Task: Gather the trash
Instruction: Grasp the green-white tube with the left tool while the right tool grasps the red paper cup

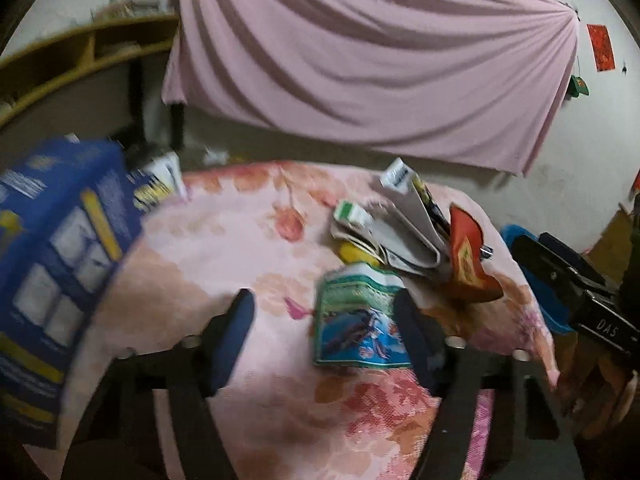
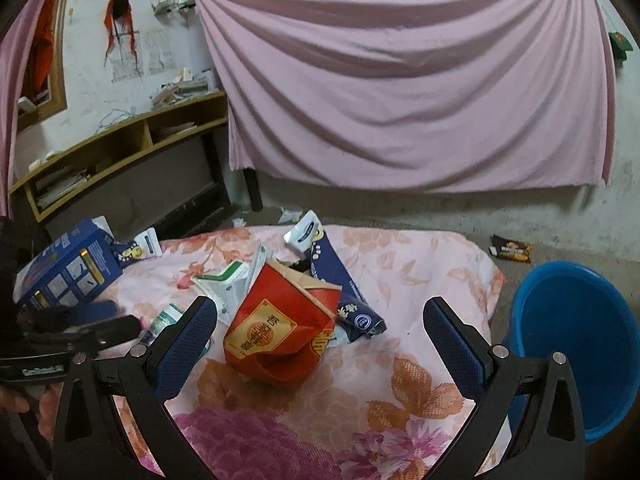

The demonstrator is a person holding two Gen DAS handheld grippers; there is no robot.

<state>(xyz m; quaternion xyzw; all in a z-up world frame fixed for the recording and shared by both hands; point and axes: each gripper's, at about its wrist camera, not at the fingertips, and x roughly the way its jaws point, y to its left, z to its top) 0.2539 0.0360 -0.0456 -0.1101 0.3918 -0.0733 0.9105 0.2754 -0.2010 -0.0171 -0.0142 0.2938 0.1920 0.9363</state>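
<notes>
- Low in the left wrist frame, our left gripper (image 1: 326, 334) hangs wide open and grips nothing; its right finger touches or overlaps a green and blue packet (image 1: 358, 320) lying on the flowered cloth (image 1: 224, 248).
- Low in the right wrist frame, our right gripper (image 2: 320, 338) is also spread wide and empty, with a crumpled red carton (image 2: 276, 332) between its fingers in the picture.
- Behind the carton lie folded papers (image 2: 230, 280) and a dark blue wrapper (image 2: 340, 284).
- At left sits a blue box (image 2: 68, 268).
- At the right edge stands a blue bucket (image 2: 576, 344).
- Farthest, a pink sheet (image 2: 400, 80) hangs on the wall.
</notes>
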